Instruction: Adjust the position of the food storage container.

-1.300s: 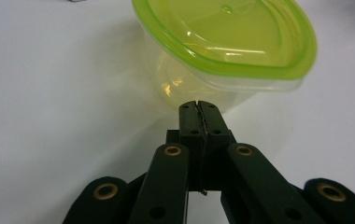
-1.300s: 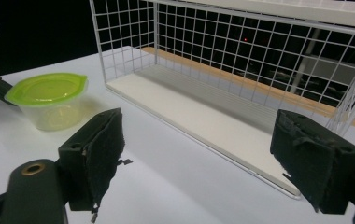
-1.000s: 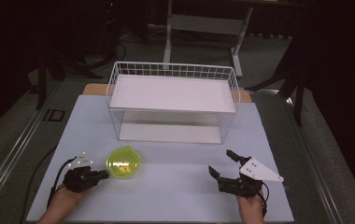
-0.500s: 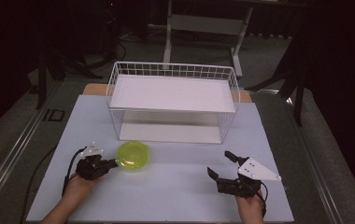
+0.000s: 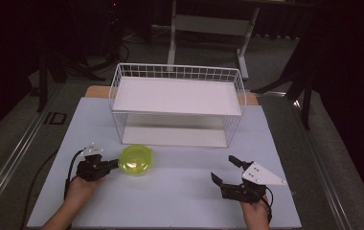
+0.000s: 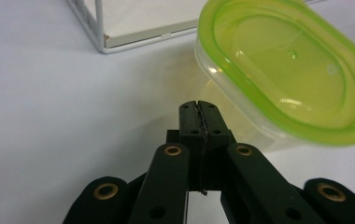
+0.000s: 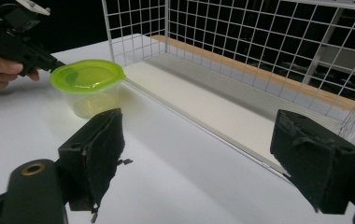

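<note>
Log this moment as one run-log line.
left gripper: shut, at tub's side | right gripper: open, empty | tub: lidded, before rack

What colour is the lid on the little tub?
Bright yellow-green; the lid shows best in the left gripper view.

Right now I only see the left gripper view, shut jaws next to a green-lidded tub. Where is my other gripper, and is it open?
Observer: The right gripper sits low at the near right of the table, jaws wide open, nothing between them.
Operator: What stands behind the tub?
Observer: A white wire rack with two shelves; the green-lidded tub sits before its left front corner.
Operator: Do my left jaws touch the tub?
Observer: In the right gripper view, the left gripper appears to meet the lid's rim with its tip.
</note>
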